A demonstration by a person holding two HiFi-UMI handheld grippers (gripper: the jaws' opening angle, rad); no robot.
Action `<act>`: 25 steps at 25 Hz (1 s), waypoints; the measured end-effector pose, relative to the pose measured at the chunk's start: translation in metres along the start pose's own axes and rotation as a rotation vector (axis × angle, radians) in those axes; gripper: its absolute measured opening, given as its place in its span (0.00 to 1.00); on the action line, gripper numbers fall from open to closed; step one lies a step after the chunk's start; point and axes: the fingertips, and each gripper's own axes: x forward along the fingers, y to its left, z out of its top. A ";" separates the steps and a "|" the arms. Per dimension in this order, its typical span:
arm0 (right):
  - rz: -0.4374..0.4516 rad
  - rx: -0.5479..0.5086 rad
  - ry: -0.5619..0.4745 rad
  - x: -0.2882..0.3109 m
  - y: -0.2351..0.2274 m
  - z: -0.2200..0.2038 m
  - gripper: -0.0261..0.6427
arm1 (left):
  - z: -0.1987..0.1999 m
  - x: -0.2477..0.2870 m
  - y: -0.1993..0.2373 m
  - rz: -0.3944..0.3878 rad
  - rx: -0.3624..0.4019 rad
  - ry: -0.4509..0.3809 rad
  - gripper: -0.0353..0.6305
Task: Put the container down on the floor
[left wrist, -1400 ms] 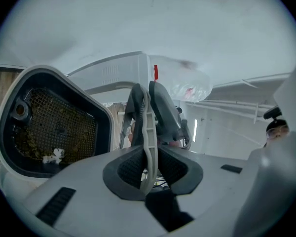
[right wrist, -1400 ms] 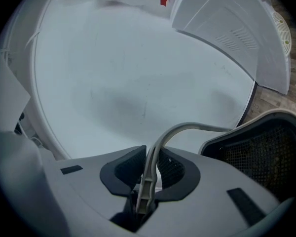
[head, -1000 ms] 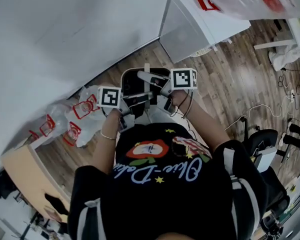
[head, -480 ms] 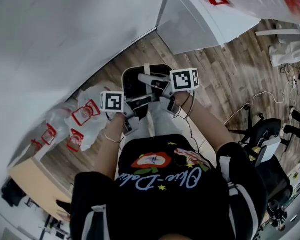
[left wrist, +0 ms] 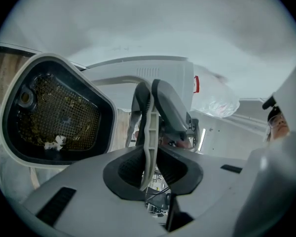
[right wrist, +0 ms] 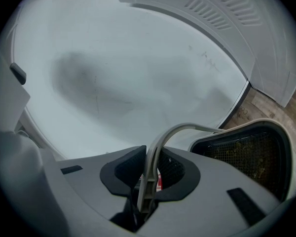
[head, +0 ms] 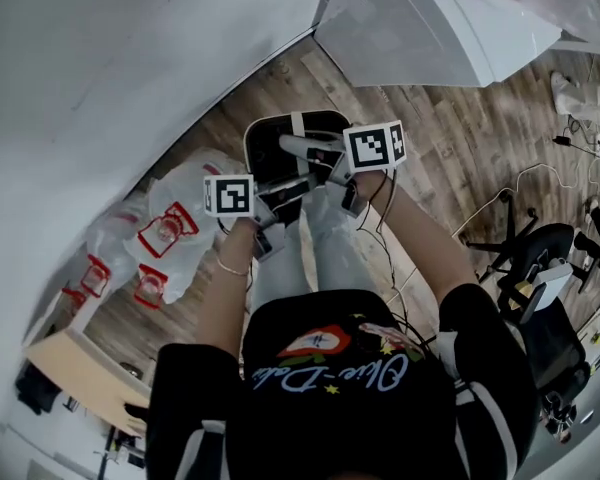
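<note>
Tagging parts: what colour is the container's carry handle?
Light grey; the handle shows best in the left gripper view.

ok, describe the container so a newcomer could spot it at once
Where the white wall meets the wood floor, look just ahead of the person's legs. The container is a rounded white-rimmed bin with dark mesh inside, unlike the red-printed plastic bags at its left and the boxy white cabinet at its right.

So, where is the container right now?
Head view, centre: the container is held by its handle in the left gripper and right gripper, close to the wall, with plastic bags to its left and a white cabinet upper right.
</note>
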 end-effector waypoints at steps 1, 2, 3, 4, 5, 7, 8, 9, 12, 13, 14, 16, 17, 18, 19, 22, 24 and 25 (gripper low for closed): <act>-0.005 -0.003 0.005 0.003 -0.008 0.000 0.13 | 0.002 0.002 0.008 0.002 -0.005 0.002 0.15; -0.011 -0.009 0.010 0.005 -0.015 -0.001 0.13 | 0.003 0.003 0.015 -0.001 -0.003 0.004 0.15; -0.019 -0.017 0.015 0.007 -0.022 -0.002 0.13 | 0.005 0.005 0.021 -0.006 0.004 0.004 0.15; -0.026 -0.025 0.020 0.010 -0.029 -0.003 0.13 | 0.006 0.007 0.028 -0.006 0.009 0.005 0.15; -0.032 -0.031 0.024 0.012 -0.037 -0.004 0.13 | 0.008 0.009 0.036 -0.003 0.007 0.005 0.15; -0.041 -0.036 0.029 0.020 -0.053 -0.001 0.13 | 0.014 0.011 0.053 0.009 -0.005 0.004 0.15; -0.045 -0.037 0.030 0.024 -0.061 0.000 0.13 | 0.018 0.012 0.062 0.015 -0.006 0.004 0.15; -0.048 -0.039 0.033 0.027 -0.069 0.001 0.13 | 0.021 0.013 0.069 0.018 -0.006 0.003 0.15; -0.055 -0.055 0.046 0.038 -0.087 0.001 0.13 | 0.028 0.014 0.090 0.026 0.009 -0.002 0.15; -0.058 -0.064 0.052 0.042 -0.094 0.000 0.13 | 0.030 0.014 0.097 0.029 0.009 -0.004 0.15; -0.064 -0.071 0.060 0.045 -0.101 -0.001 0.13 | 0.031 0.015 0.105 0.029 0.005 -0.007 0.15; -0.075 -0.081 0.077 0.050 -0.117 -0.004 0.13 | 0.035 0.019 0.120 0.033 0.004 -0.012 0.15; -0.080 -0.083 0.084 0.053 -0.126 -0.005 0.13 | 0.037 0.020 0.129 0.042 0.009 -0.012 0.15; -0.083 -0.085 0.089 0.056 -0.135 -0.006 0.13 | 0.039 0.021 0.138 0.053 0.014 -0.013 0.15; -0.084 -0.088 0.091 0.059 -0.144 -0.007 0.13 | 0.042 0.023 0.147 0.060 0.018 -0.014 0.15; -0.085 -0.093 0.089 0.065 -0.169 -0.006 0.13 | 0.049 0.032 0.170 0.062 0.025 -0.012 0.15; -0.099 -0.099 0.086 0.069 -0.185 -0.007 0.13 | 0.052 0.036 0.184 0.063 0.022 -0.006 0.15; -0.109 -0.104 0.083 0.071 -0.193 -0.007 0.13 | 0.053 0.038 0.191 0.068 0.022 0.000 0.15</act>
